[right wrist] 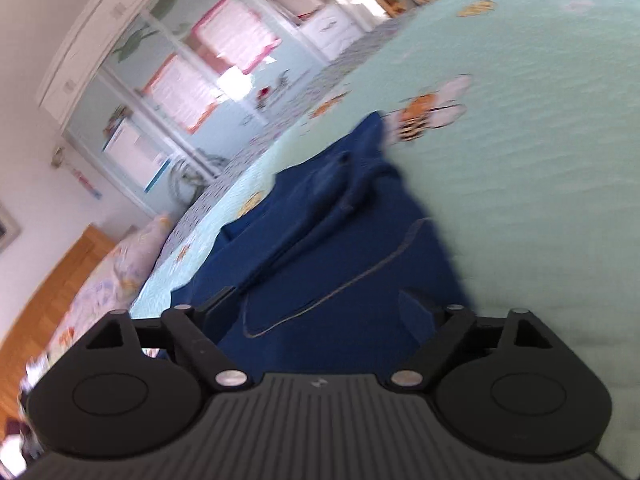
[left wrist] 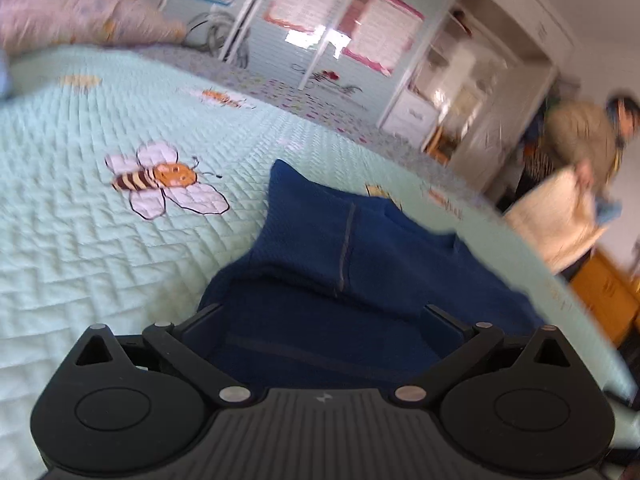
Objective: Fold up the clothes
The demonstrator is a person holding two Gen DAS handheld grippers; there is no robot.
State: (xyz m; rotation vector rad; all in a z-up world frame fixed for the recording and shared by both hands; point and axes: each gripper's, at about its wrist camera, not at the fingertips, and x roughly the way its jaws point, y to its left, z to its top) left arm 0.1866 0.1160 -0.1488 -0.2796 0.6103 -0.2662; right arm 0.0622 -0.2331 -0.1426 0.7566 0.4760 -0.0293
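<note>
A dark blue garment [left wrist: 344, 248] lies partly folded on a mint-green quilted bedspread [left wrist: 80, 240] with bee prints. My left gripper [left wrist: 320, 320] is open, its fingers spread wide just over the near edge of the garment; blue cloth fills the gap between them. In the right wrist view the same garment [right wrist: 328, 240] shows a grey seam line. My right gripper [right wrist: 320, 308] is also open, fingers spread wide over the garment's near part. Neither gripper pinches cloth that I can see.
A bee print [left wrist: 160, 180] lies left of the garment. A pink pillow [left wrist: 72, 12] is at the bed's head. A wardrobe with posters [left wrist: 320, 20] stands beyond the bed. A person holding cream cloth [left wrist: 568, 208] stands at the right bed edge.
</note>
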